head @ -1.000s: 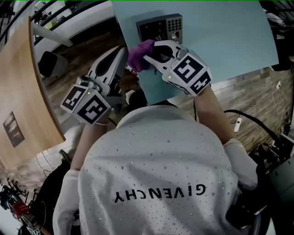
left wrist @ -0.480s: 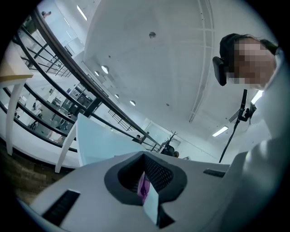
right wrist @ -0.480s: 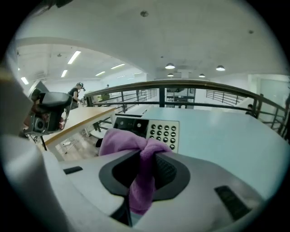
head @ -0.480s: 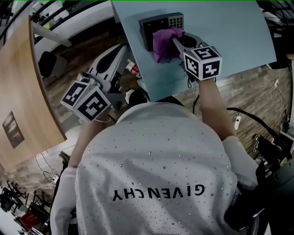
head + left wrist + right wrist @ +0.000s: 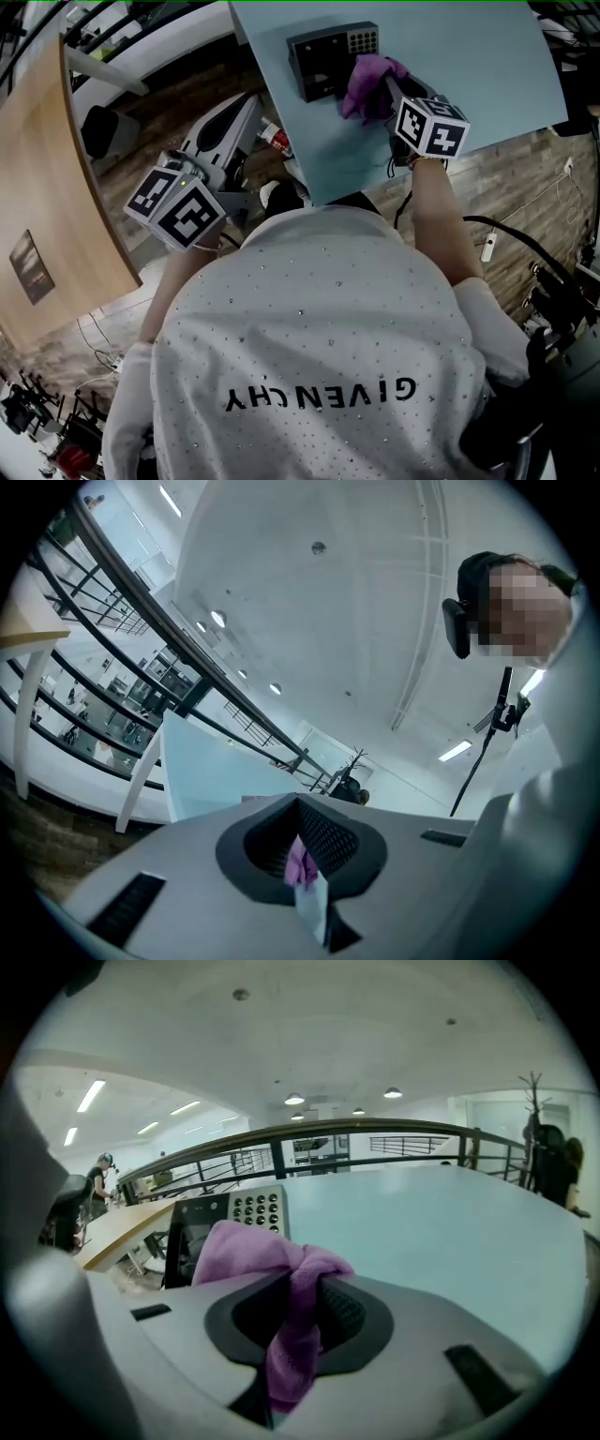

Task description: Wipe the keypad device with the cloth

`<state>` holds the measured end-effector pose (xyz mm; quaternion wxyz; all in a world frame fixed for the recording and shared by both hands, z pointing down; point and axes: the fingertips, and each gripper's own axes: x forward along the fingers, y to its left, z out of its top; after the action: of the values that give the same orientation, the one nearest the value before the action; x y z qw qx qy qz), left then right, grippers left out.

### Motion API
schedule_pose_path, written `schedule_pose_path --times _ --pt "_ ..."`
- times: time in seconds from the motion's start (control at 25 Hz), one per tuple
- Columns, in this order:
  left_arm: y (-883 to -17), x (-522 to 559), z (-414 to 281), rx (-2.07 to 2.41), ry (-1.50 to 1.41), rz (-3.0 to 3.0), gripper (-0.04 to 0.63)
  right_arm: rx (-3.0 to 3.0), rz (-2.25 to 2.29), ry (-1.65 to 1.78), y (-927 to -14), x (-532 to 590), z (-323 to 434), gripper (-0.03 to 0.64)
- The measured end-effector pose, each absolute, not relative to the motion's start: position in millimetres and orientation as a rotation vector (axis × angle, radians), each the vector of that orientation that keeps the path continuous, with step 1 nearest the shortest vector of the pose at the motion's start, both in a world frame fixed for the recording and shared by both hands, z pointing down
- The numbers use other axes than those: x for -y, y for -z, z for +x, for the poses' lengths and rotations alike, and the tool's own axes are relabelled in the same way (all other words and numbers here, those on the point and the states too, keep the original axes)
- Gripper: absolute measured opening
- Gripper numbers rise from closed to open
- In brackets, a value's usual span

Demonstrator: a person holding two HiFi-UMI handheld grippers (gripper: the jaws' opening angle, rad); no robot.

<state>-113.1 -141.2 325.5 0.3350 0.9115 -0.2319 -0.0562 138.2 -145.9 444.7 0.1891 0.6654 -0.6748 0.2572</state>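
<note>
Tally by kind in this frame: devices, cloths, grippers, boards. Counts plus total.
Keypad device: 1
Purple cloth: 1
Grippers: 2 (left gripper, right gripper)
Light blue board: 1
Total: 5

The keypad device (image 5: 323,61) is a dark box that lies flat on the pale blue table, at 12 o'clock in the head view. Its grey buttons (image 5: 364,40) sit at its 2 o'clock corner. The cloth (image 5: 368,73) is purple, soft and bunched up. It is pinched in the right gripper (image 5: 386,86) and touches the box at its 4 o'clock corner.
</note>
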Motion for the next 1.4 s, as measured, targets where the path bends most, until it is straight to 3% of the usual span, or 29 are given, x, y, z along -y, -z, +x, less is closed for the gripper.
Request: schedule_pose_path --times 0.24,0.4,0.64,0.88,1.4 --pt "-326 148 -117 0.595 0.133 2.388 0.000 1.766 2.101 -0.949 -458 132 163 0.066" --pt "-329 151 -117 0.597 0.125 2.385 0.000 1.966 2.093 -0.861 -425 141 144 0.066" --pt "-329 152 -109 0.580 0.135 2.393 0.000 2.452 1.605 -0.716 -385 153 40 0.066" --pt "-325 156 -108 0.572 0.154 2.401 0.000 2.470 1.022 -0.624 -419 126 -46 0.066" --pt "-333 162 -134 0.660 0.152 2.361 0.000 2.147 1.243 -0.594 -451 128 45 0.066"
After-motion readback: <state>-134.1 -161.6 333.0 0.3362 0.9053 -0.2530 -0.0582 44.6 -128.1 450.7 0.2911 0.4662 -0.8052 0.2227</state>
